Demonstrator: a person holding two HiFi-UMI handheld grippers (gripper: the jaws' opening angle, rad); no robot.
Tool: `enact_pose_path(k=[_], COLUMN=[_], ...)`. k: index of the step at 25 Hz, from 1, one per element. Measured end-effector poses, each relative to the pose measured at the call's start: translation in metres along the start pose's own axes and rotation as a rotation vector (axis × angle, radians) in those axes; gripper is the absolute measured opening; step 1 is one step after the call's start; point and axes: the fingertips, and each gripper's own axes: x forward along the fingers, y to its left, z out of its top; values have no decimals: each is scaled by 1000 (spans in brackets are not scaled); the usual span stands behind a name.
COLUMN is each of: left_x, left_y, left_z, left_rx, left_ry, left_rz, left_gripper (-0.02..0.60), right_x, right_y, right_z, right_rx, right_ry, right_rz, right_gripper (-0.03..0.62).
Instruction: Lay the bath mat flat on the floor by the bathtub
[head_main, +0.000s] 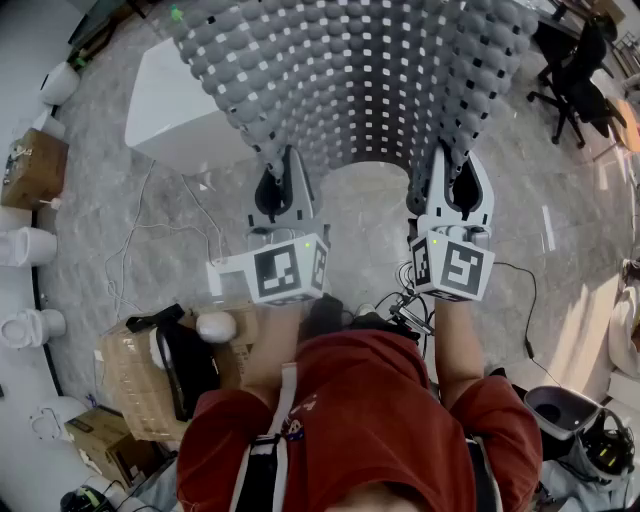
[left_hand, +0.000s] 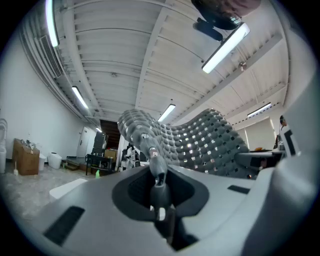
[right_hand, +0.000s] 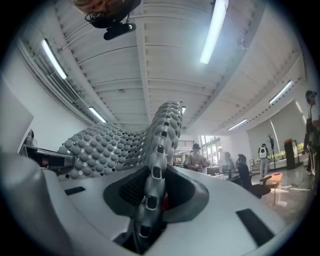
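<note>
Over grey marbled floor (head_main: 110, 240), clamps grey pebbled rubber bath mat (head_main: 350, 70) by near edge in left gripper (head_main: 284, 168) and right gripper (head_main: 453, 165) jaws — white bathtub (head_main: 175, 105) ahead-left.

An open lab hall: bathtub (head_main: 165, 110), loose toilets (head_main: 27, 246), office chair (head_main: 578, 85), ceiling strip lights (left_hand: 225, 47).

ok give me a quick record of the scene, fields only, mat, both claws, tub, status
mat: grey bubbled bath mat, held up by its near edge, spread between both claws
left claw: shut on the mat edge
right claw: shut on the same edge
bathtub: white, ahead and to the left
floor: grey stone look
status: mat not yet laid flat
</note>
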Motion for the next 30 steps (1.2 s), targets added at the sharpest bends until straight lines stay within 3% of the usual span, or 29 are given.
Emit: enact_pose_path(k=[8, 12, 19, 30], left_x=[-19, -13, -65, -35], left_y=[12, -6, -25, -10], left_z=[21, 25, 60, 32], left_rx=[-5, 10, -30, -56], left_ry=[-12, -6, 156, 111], left_rz=[-30, -32, 97, 1], left_gripper=[49, 49, 48, 48], right_x=[-22, -15, -43, -26], right_y=[20, 4, -6, 3], right_z=[19, 15, 50, 23], right_rx=[-16, 18, 71, 49], right_ry=[-6, 7, 187, 162], right_rz=[-36, -31, 56, -20], right_gripper=[106, 107, 108, 110])
